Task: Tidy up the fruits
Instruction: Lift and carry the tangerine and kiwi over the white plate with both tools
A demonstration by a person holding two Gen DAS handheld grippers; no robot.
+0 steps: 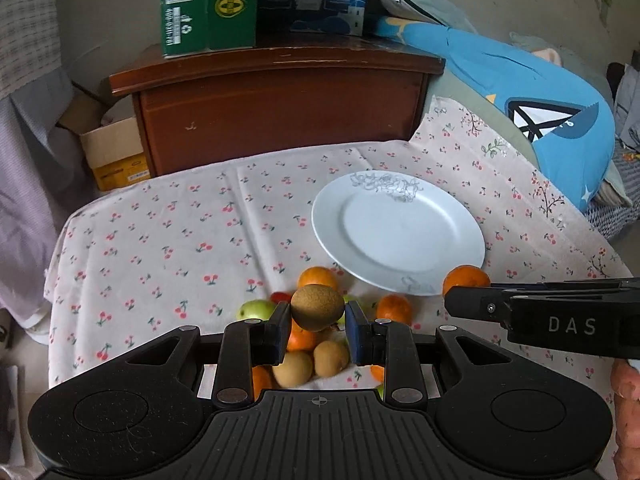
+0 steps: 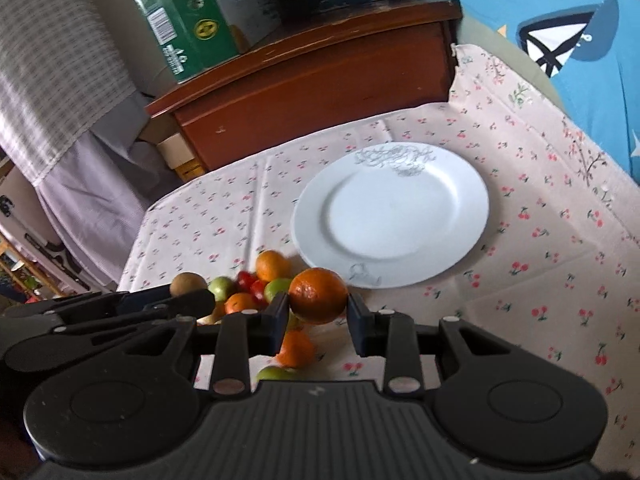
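Observation:
My left gripper (image 1: 318, 316) is shut on a brown kiwi (image 1: 317, 307), held above a heap of fruit: oranges (image 1: 317, 278), more kiwis (image 1: 330, 357) and a green apple (image 1: 256, 309). In the right wrist view my right gripper (image 2: 318, 312) is shut on an orange (image 2: 318, 295), also lifted over the heap, where a tangerine (image 2: 295, 348) and green apples (image 2: 221, 286) lie. An empty white plate (image 1: 452, 224) (image 2: 460, 200) with a grey flower print sits just beyond both grippers. The right gripper's body (image 1: 552, 316) shows at the right of the left wrist view.
The fruit lies on a cherry-print cloth (image 1: 168, 236) over a table. Behind stands a brown wooden cabinet (image 1: 280, 100) with a green carton (image 1: 208, 4) on top. A blue cushion (image 1: 532, 112) lies at the right, a cardboard box (image 1: 114, 152) on the floor at the left.

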